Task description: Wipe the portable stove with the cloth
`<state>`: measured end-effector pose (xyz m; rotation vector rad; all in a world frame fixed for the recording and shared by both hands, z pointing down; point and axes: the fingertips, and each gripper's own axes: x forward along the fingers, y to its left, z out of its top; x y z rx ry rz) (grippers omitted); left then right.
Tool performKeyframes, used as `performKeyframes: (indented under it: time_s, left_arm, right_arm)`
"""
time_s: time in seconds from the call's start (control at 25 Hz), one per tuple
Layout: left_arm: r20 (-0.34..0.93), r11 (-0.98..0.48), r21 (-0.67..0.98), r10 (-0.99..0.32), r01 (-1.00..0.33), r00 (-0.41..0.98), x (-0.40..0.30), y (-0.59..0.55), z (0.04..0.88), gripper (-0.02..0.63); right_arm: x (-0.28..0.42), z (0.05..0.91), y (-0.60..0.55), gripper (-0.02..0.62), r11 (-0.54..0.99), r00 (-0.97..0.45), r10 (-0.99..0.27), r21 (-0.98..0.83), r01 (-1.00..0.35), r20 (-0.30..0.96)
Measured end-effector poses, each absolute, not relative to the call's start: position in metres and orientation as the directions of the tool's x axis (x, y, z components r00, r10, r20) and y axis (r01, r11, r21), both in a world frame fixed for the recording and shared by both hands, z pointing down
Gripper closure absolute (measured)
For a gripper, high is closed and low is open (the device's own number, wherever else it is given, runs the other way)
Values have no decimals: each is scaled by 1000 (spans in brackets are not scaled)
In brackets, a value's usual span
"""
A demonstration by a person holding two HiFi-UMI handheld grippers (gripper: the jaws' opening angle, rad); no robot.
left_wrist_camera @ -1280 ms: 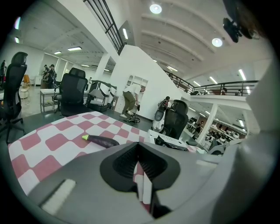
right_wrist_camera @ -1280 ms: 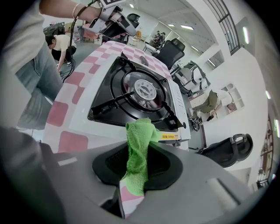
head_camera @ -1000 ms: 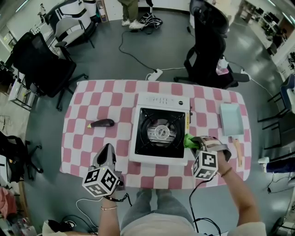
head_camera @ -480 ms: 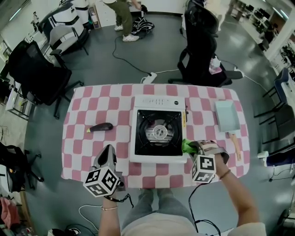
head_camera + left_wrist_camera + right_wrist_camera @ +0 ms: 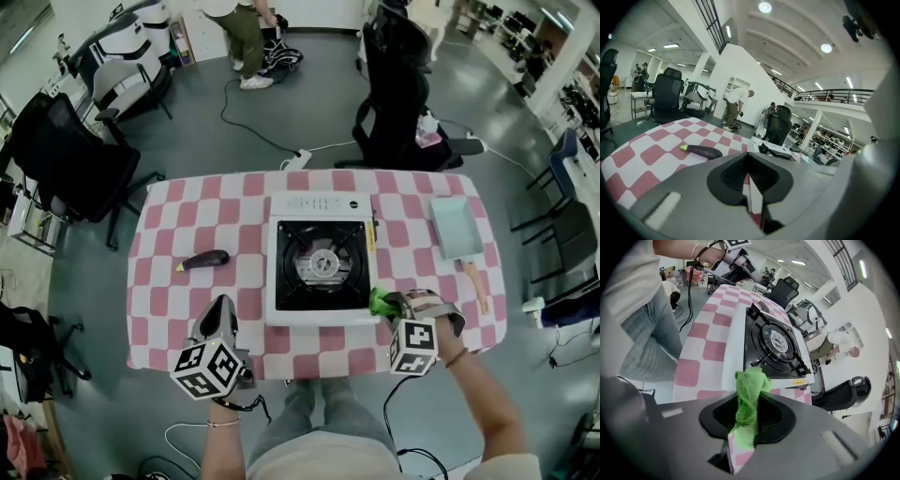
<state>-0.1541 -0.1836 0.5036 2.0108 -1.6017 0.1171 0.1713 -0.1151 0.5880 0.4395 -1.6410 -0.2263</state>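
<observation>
Right tongs (image 5: 746, 425) grasping the green cloth (image 5: 749, 392) just beside the front right corner of the portable stove (image 5: 322, 267) at mid checkered bench (image 5: 159, 281); left tongs (image 5: 752, 187) clenched on nothing, above the bench's near edge

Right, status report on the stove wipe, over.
Right tool shut on green cloth at stove's near right corner. Left tool shut, empty. Eggplant clear of stove.

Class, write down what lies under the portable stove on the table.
The portable stove rests on the checked tablecloth, which shows all round it. Whatever lies directly beneath the stove is covered.
</observation>
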Motion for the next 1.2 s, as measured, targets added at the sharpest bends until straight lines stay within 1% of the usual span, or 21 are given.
performKeyframes:
  time_s: [0.4,0.76,1.0,1.2]
  left_arm:
    - [384,-168,376,-867,-911,318,-158,-183,499,606]
    - [366,-180,393,-869,-902,333,-171,-183,493,606]
    - [356,-177,410,-873,-895,335,-181,-184,493,606]
    - [345,-177,424,-875,-888,339,-187,-188,492,606]
  right_arm:
    - [167,589,-98,518,883,-15,-423,408,-231,906]
    - [159,589,-92,518,829,67,-398,390,-401,915]
    - [154,588,-89,518,750,101,-401,389,-535,911]
    - [149,588,-85,518,693,115,-391,374,-616,913]
